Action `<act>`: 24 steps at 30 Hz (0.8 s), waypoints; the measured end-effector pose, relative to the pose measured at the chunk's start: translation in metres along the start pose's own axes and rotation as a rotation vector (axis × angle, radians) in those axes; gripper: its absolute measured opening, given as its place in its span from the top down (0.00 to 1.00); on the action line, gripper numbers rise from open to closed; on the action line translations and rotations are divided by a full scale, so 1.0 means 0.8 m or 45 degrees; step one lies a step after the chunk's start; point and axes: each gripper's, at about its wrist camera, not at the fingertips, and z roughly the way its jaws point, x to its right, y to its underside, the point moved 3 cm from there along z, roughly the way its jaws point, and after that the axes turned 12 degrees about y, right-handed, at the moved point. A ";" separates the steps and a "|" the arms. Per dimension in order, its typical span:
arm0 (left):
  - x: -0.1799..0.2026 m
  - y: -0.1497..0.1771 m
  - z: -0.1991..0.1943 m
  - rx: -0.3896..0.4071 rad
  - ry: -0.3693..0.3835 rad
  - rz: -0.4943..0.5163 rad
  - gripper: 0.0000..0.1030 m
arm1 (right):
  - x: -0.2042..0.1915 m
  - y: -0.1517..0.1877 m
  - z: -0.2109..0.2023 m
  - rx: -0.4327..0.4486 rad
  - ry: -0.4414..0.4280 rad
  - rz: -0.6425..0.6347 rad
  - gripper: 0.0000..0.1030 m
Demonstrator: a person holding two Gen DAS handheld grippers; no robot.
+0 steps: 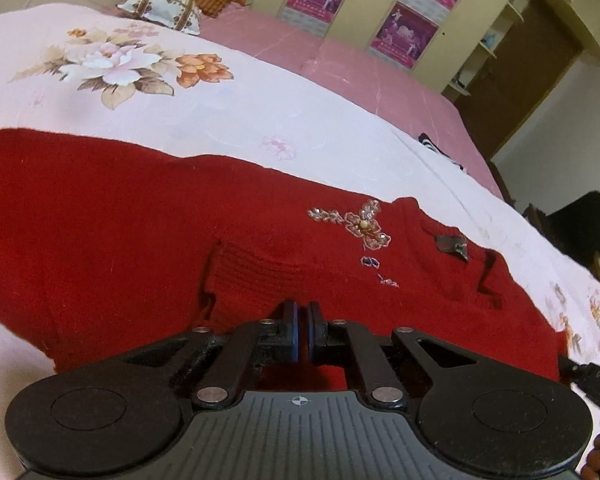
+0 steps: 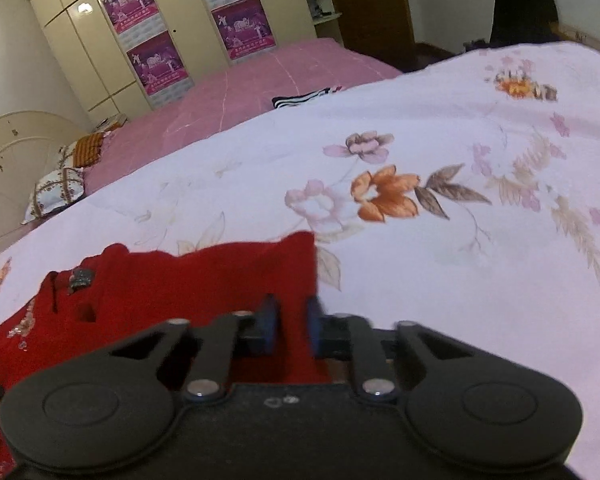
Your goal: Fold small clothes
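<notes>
A red knit sweater (image 1: pixel 140 208) lies flat on the floral bed cover (image 1: pixel 220 112), with a beaded flower (image 1: pixel 366 226) near its neck label (image 1: pixel 452 245). One sleeve (image 1: pixel 252 272) is folded over the body. My left gripper (image 1: pixel 302 312) hovers over that sleeve with its pads together, and I see no cloth pinched. In the right wrist view the sweater (image 2: pixel 180 280) ends in a straight edge. My right gripper (image 2: pixel 294 308) is blurred over that edge, its pads close with only a narrow gap and nothing seen between them.
The bed cover (image 2: pixel 420 280) spreads wide to the right of the sweater. A striped garment (image 2: pixel 300 100) lies on the pink sheet beyond, pillows (image 1: pixel 162 6) at the bed head. A wardrobe (image 2: pixel 160 40) with posters lines the wall, and a dark chair (image 2: pixel 524 8) stands past the bed.
</notes>
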 end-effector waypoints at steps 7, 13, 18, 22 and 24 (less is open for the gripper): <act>0.001 0.001 0.003 0.019 -0.020 0.056 0.95 | -0.002 0.012 0.002 0.156 0.244 -0.158 0.94; 0.012 -0.002 -0.014 0.023 -0.024 0.078 0.95 | -0.006 0.010 -0.027 0.211 0.237 -0.132 0.77; 0.004 0.005 -0.003 0.014 -0.037 0.088 0.95 | -0.044 0.018 -0.034 0.178 0.109 -0.248 0.80; 0.008 0.002 -0.011 -0.034 -0.026 0.079 0.95 | -0.059 0.029 -0.019 0.139 0.191 -0.351 0.79; 0.009 0.004 -0.020 -0.059 -0.007 0.106 0.95 | -0.060 0.026 -0.037 0.131 0.121 -0.295 0.76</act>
